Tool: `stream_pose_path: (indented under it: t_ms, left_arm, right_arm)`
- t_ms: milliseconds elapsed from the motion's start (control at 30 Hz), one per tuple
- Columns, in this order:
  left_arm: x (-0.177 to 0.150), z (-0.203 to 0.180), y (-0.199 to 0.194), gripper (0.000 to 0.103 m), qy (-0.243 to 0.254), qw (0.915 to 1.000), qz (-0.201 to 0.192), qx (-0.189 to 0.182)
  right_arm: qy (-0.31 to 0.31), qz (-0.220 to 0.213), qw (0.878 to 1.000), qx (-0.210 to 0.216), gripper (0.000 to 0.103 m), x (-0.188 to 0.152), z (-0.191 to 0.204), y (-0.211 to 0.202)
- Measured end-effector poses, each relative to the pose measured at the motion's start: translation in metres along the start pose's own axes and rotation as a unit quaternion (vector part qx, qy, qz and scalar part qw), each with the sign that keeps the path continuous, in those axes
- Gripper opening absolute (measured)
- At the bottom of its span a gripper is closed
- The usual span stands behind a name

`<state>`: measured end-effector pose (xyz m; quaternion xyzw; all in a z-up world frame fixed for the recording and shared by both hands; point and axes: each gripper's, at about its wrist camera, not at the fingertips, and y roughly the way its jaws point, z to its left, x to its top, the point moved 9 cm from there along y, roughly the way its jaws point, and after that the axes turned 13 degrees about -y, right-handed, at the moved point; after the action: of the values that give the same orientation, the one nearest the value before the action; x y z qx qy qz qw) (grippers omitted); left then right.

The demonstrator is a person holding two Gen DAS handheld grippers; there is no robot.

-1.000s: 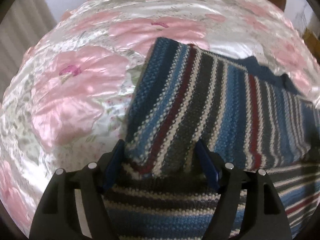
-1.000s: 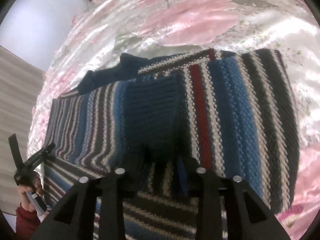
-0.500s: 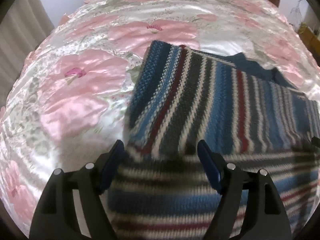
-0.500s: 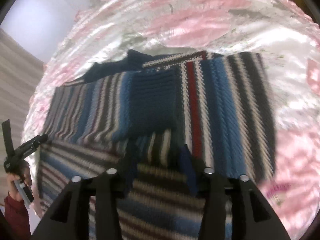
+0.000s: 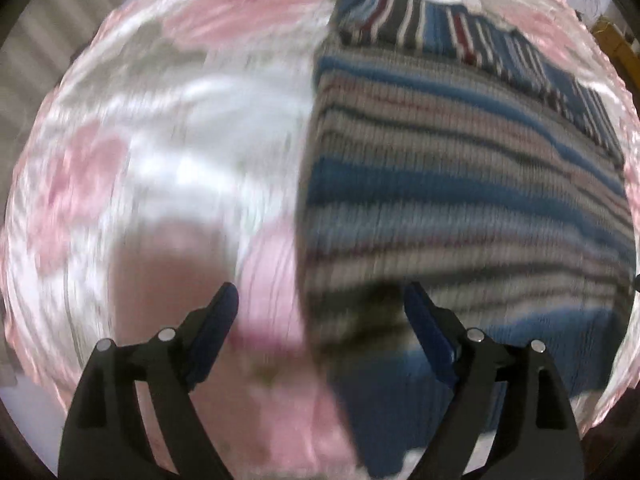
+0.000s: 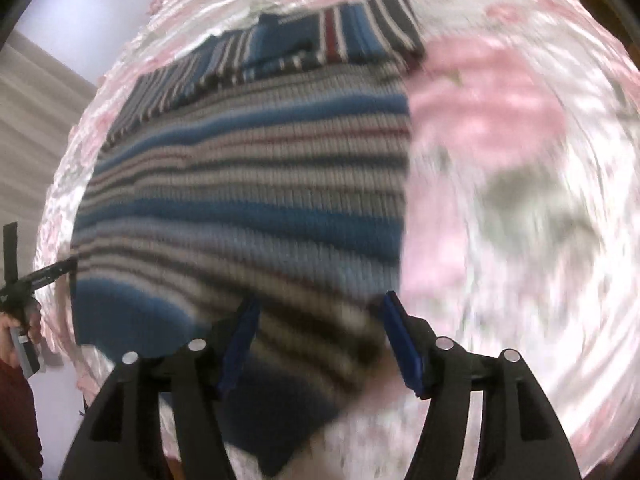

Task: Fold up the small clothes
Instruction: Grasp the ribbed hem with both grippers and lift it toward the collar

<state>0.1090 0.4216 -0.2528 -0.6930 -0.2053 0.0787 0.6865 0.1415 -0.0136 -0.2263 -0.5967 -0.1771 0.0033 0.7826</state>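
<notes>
Striped sweater (image 5: 460,184) folded on floral bedspread (image 5: 160,140), edges free, open satin around; left gripper (image 5: 320,312) and right gripper (image 6: 318,320) fingers spread, empty

Knit sweater (image 5: 460,184) striped blue, grey, white, dark red; satin bedspread (image 5: 180,128) white with pink floral print; gripper fingers (image 6: 402,340) blue-padded, black-framed.

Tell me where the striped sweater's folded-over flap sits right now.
In the left wrist view the striped sweater lies right of centre on the pink floral bedspread, its folded-over flap nearest the camera, reaching between the open left gripper jaws.
</notes>
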Motion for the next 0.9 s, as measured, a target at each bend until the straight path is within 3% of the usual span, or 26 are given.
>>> stream_pose_path:
  t_ms: [300, 433, 500, 600, 700, 767, 800, 867, 900]
  left_arm:
    - [-0.052, -0.004, 0.005, 0.084, -0.003, 0.9992, 0.03, -0.025]
    - [-0.066, -0.017, 0.005, 0.083, -0.01, 0.9966, 0.048, -0.066]
    - [-0.067, -0.019, 0.006, 0.082, -0.013, 0.9972, 0.044, -0.059]
    - [-0.069, -0.023, 0.004, 0.07, -0.016, 0.9968, 0.044, -0.065]
    - [-0.072, -0.032, 0.001, 0.057, -0.015, 0.996, 0.047, -0.074]
    - [-0.067, -0.038, 0.003, 0.041, -0.023, 0.9957, 0.05, -0.074]
    - [-0.067, -0.039, 0.002, 0.038, -0.03, 0.9945, 0.053, -0.085]
    - [-0.069, -0.036, 0.001, 0.015, -0.041, 0.9947, 0.051, -0.08]
    - [-0.069, -0.034, 0.0, 0.014, -0.046, 0.994, 0.052, -0.084]
  right_arm:
    - [0.005, 0.035, 0.999, -0.007, 0.068, -0.056, 0.025, 0.009]
    - [0.003, 0.042, 0.999, 0.0, 0.068, -0.069, 0.034, 0.011]
    - [0.004, 0.043, 0.999, 0.0, 0.068, -0.076, 0.036, 0.011]
    - [0.006, 0.045, 0.999, 0.011, 0.068, -0.084, 0.041, 0.012]
    - [0.005, 0.046, 0.999, 0.012, 0.061, -0.088, 0.045, 0.015]
    - [0.013, 0.043, 0.999, 0.015, 0.052, -0.089, 0.045, 0.017]
    - [0.016, 0.042, 0.999, 0.017, 0.042, -0.088, 0.045, 0.017]
    - [0.021, 0.038, 0.999, 0.032, 0.027, -0.087, 0.047, 0.014]
    - [0.022, 0.037, 0.998, 0.04, 0.018, -0.087, 0.048, 0.013]
